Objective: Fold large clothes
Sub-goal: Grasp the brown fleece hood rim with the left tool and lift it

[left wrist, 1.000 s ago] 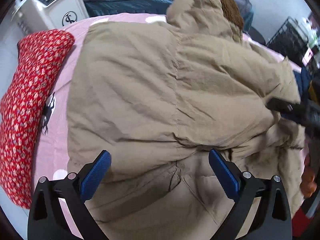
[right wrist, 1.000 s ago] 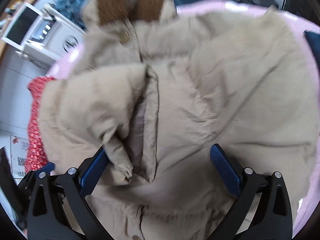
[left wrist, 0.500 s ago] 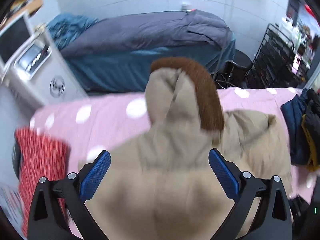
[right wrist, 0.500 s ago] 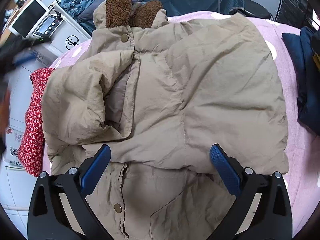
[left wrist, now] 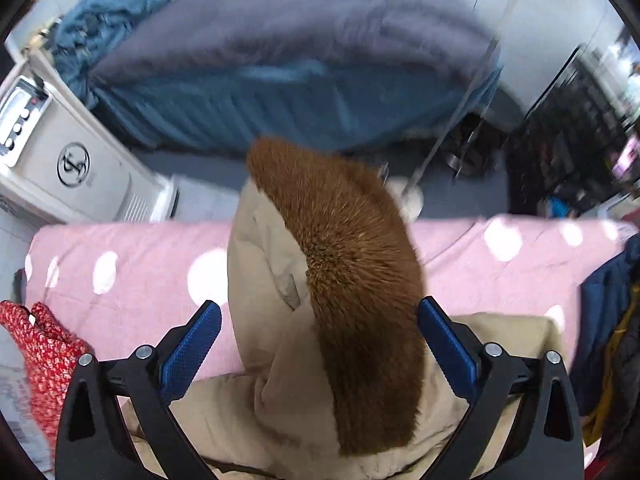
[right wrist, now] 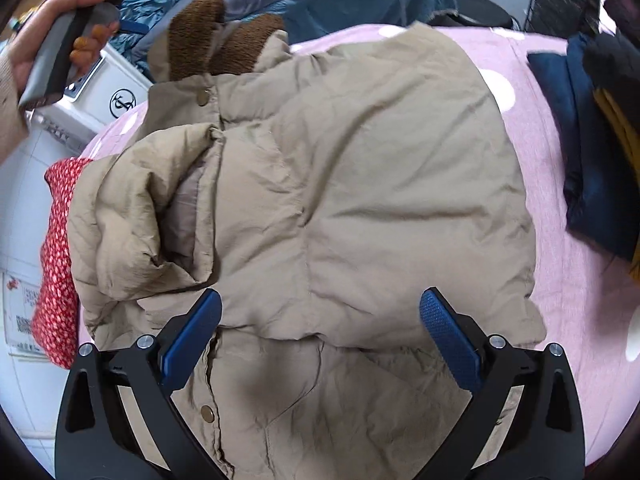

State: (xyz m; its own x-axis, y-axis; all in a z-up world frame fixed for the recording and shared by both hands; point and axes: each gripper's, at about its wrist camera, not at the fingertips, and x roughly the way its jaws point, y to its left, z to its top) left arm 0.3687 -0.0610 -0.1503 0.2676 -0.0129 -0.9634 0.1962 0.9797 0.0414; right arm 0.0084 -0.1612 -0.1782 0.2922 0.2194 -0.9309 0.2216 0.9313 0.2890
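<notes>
A tan puffer coat [right wrist: 340, 208] lies on the pink dotted bed [right wrist: 568, 280], both sleeves folded over its front. Its hood with brown fur trim [right wrist: 224, 44] points to the far edge. My right gripper [right wrist: 320, 328] is open and empty above the coat's lower part. My left gripper [left wrist: 320, 336] is open and empty, right behind the standing hood [left wrist: 264, 280], with the brown fur [left wrist: 352, 280] between its jaws. In the right wrist view a hand holds the left gripper's handle [right wrist: 60, 52] at the top left.
A red patterned cloth [right wrist: 56, 240] lies at the bed's left edge. Dark blue clothes [right wrist: 592, 160] lie at the right. A white appliance [left wrist: 60, 160] stands left of the bed. A second bed with grey and teal covers [left wrist: 280, 80] is behind. A black rack [left wrist: 580, 140] stands far right.
My left gripper has left the coat's lower part and moved up to the hood. My right gripper has drawn back. The right sleeve now lies flat over the front.
</notes>
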